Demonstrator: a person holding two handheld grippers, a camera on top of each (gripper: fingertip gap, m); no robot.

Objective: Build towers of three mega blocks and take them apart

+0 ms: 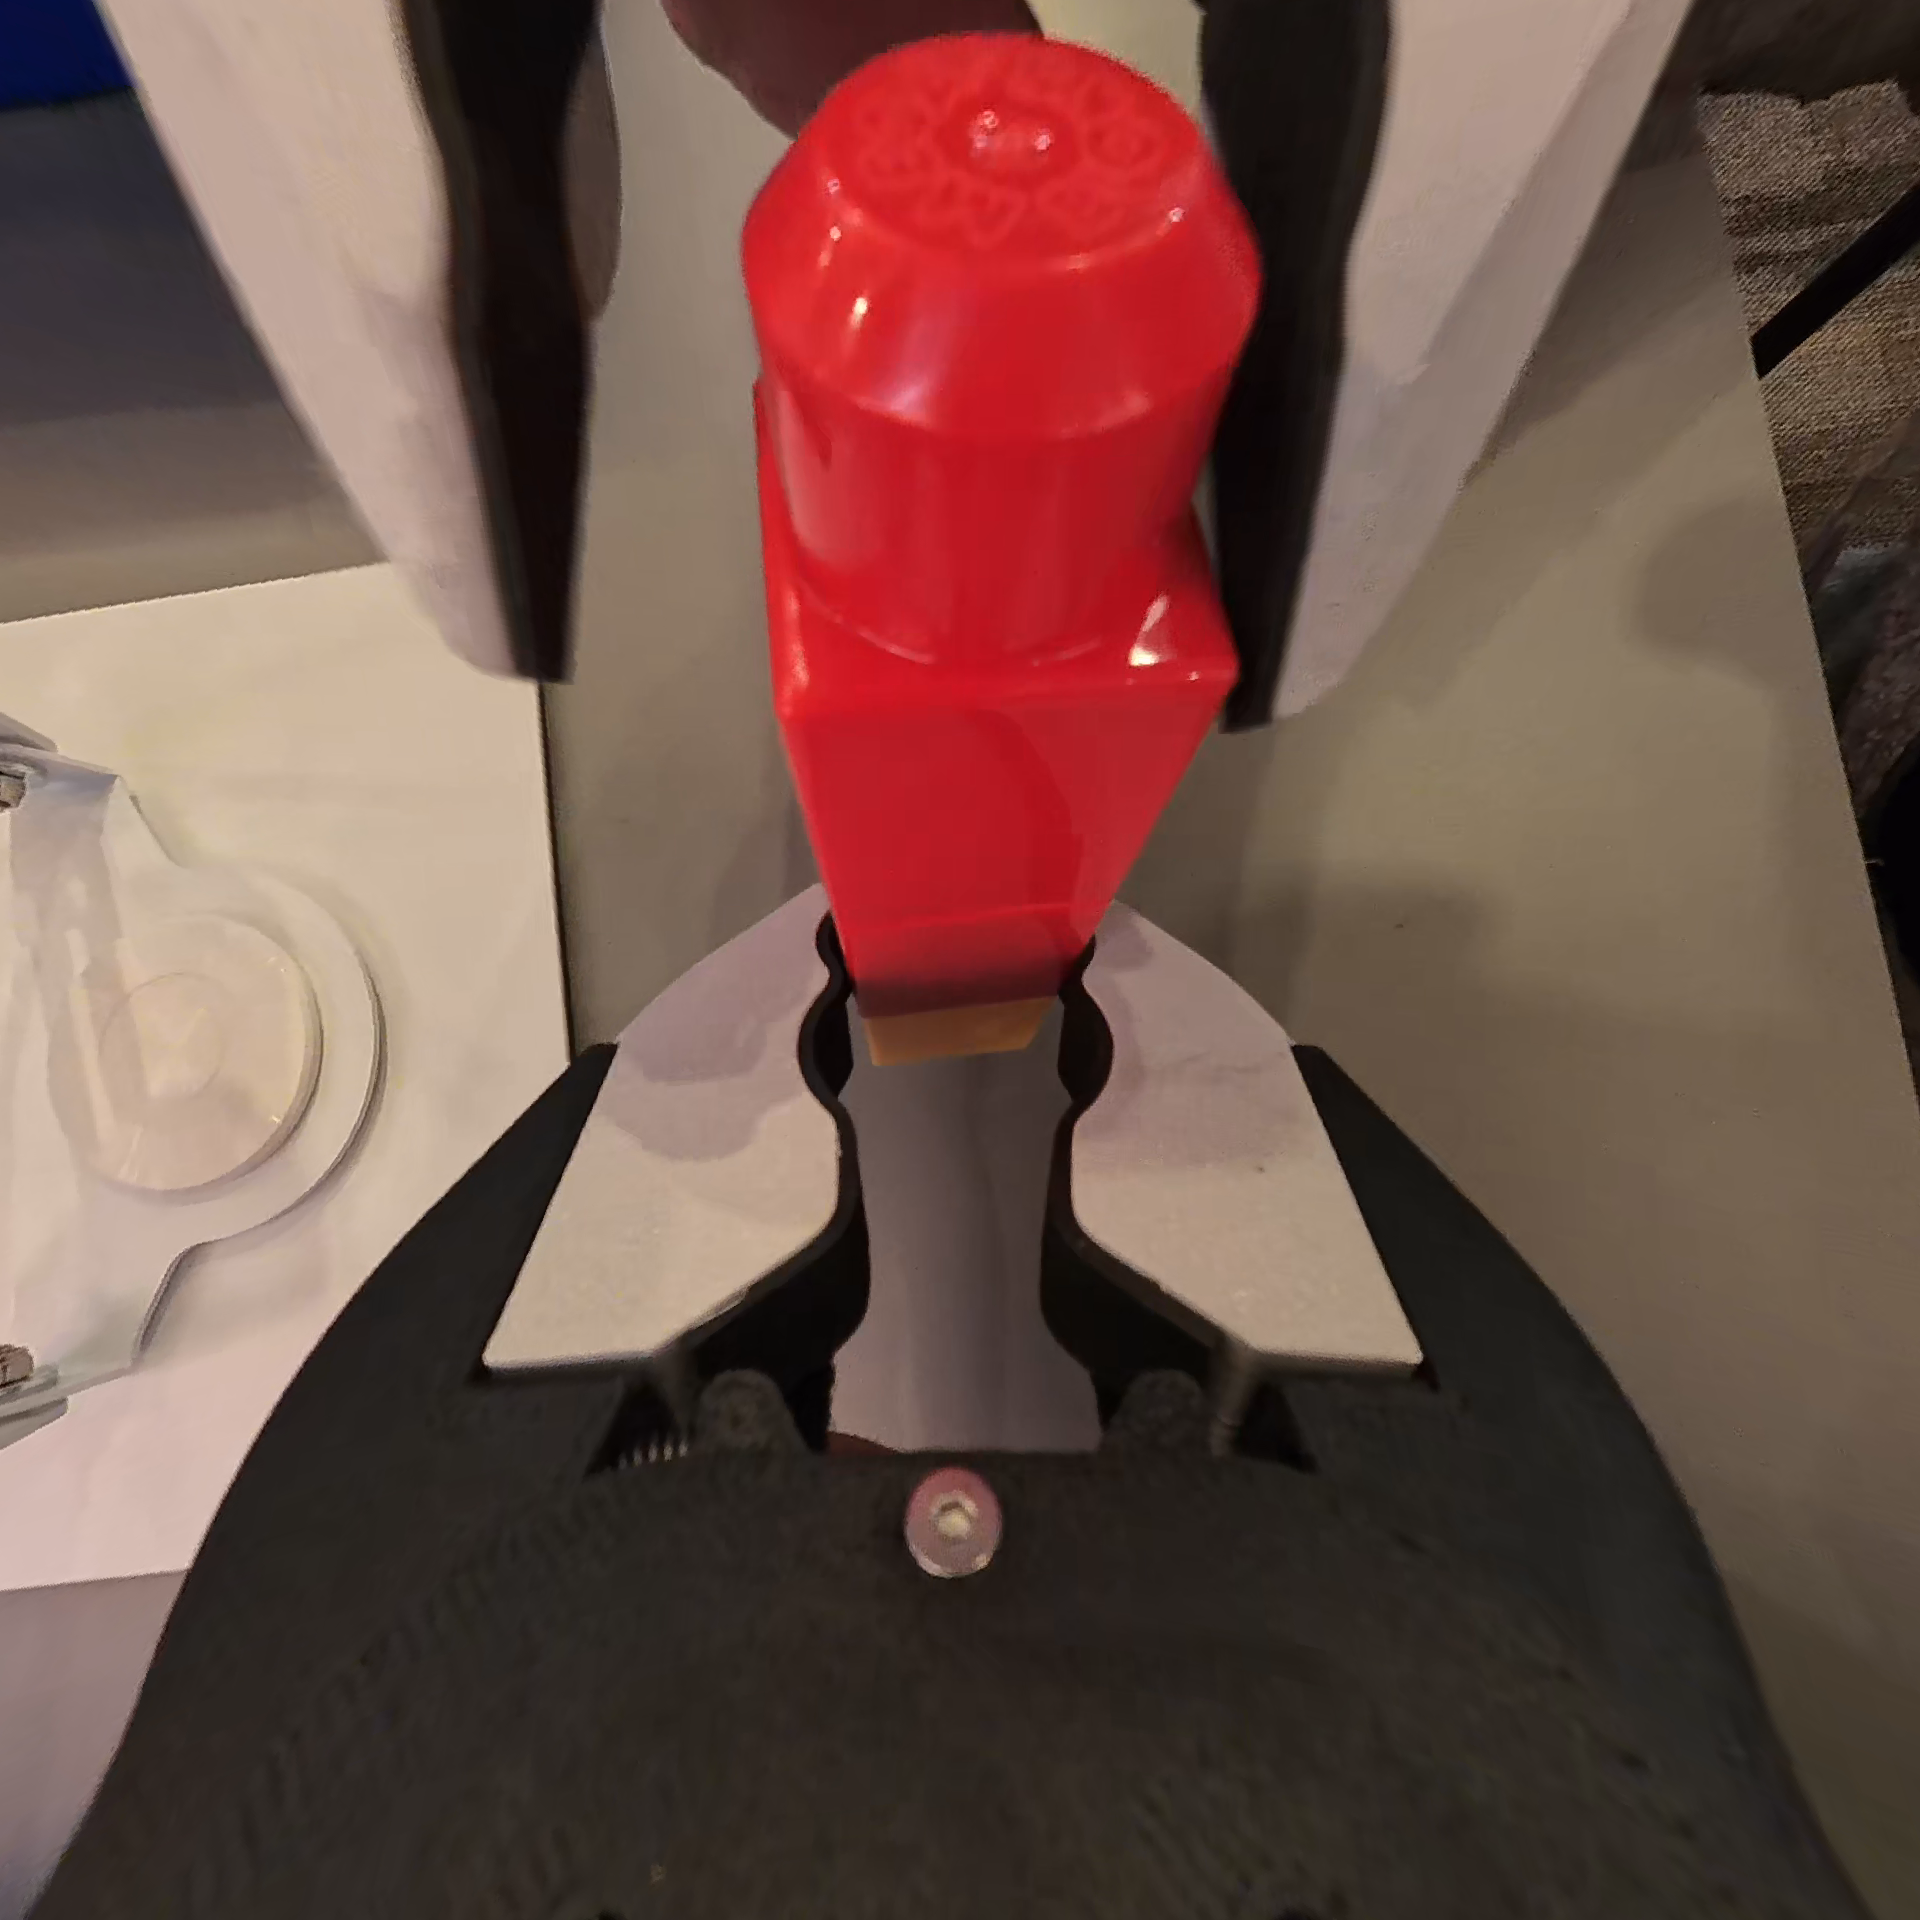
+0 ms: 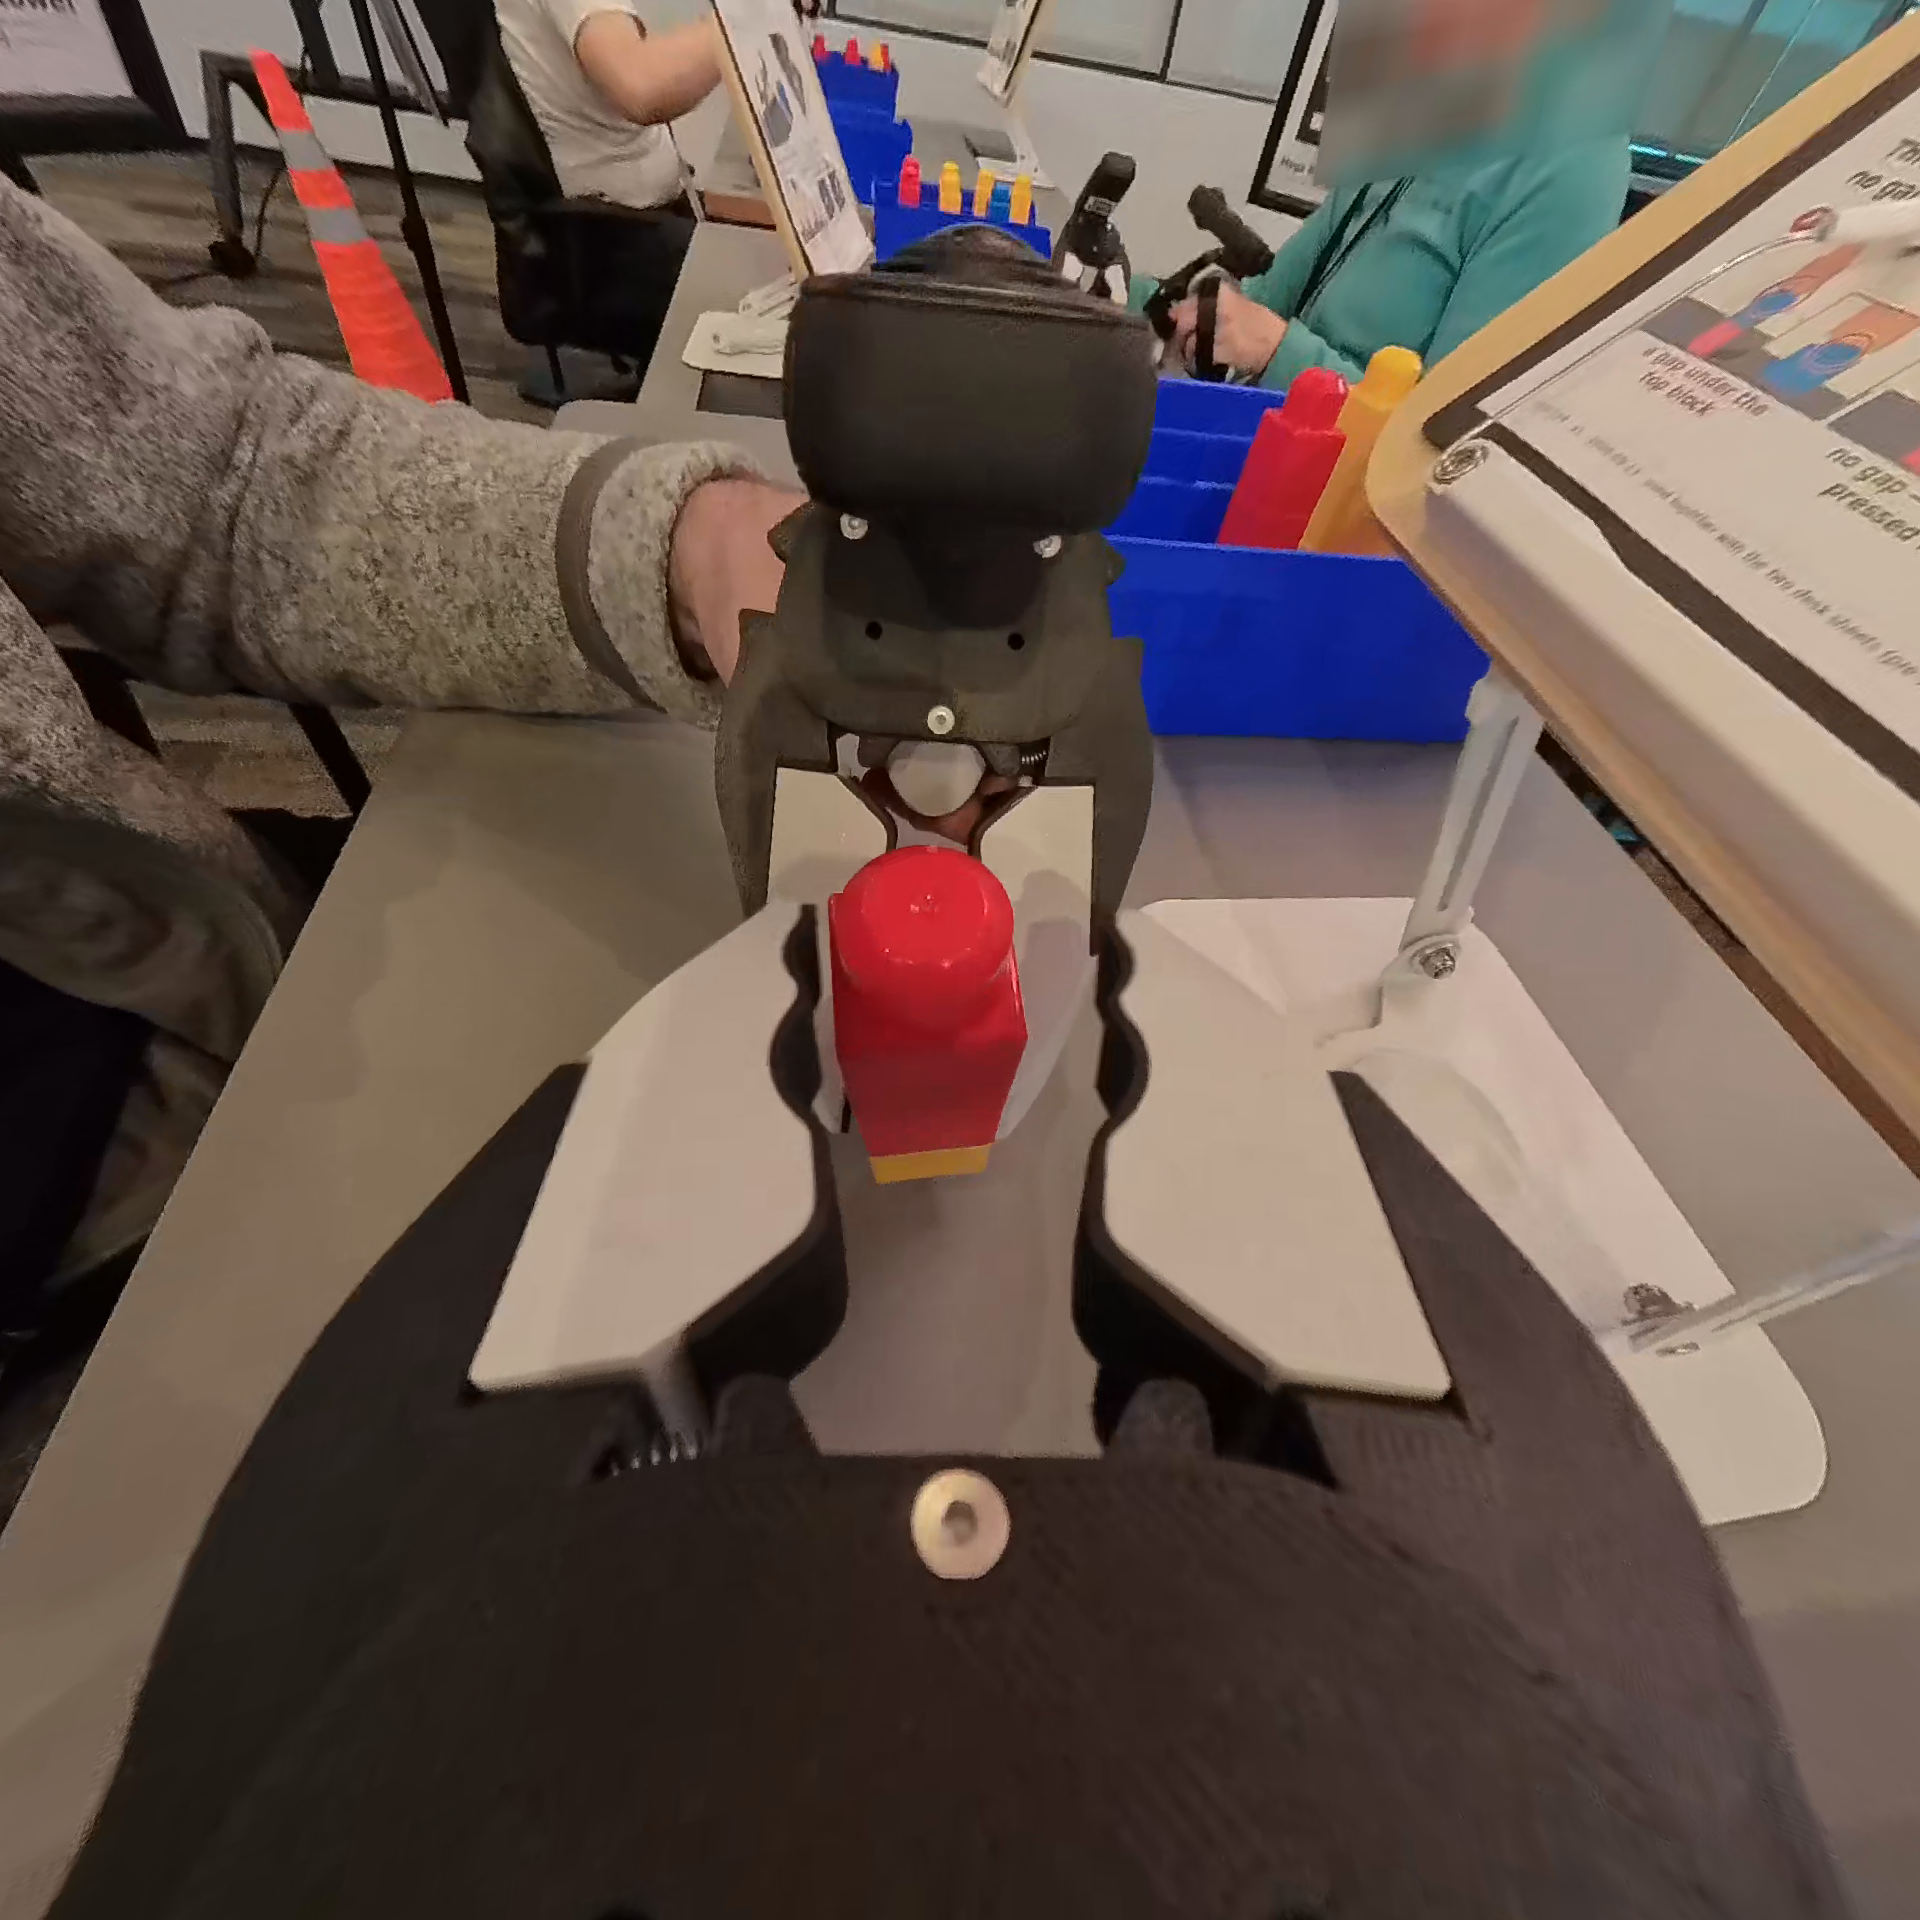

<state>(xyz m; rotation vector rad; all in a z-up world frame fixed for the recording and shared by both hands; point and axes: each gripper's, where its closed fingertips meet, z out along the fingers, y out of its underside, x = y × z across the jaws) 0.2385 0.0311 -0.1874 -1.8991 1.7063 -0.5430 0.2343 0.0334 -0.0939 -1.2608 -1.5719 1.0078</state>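
So the red block (image 1: 997, 499) is a glossy one-stud piece, square body with a tall round peg on top, sitting pressed onto a yellow-orange block (image 1: 951, 1034) with only a thin strip of that one showing under it. There's a moulded raised pattern on the peg's flat top, too blurred to make out.

The stack stands upright, long axis straight up, peg pointing at the ceiling, over the grey bench (image 2: 499, 935) roughly mid-way across and back from the near edge.

The left gripper (image 1: 956, 977) has its pads clamped at the bottom of the stack, right where red meets yellow. The right gripper (image 2: 951, 1039) has its fingers either side of the red block, but there's a clear gap on the right-hand side, so it's spread apart and not gripping.

An instruction board (image 2: 1714, 416) on a stand at the right edge carries printed text and pictures. A blue bin (image 2: 1299, 644) with red and orange blocks sits at the far edge.
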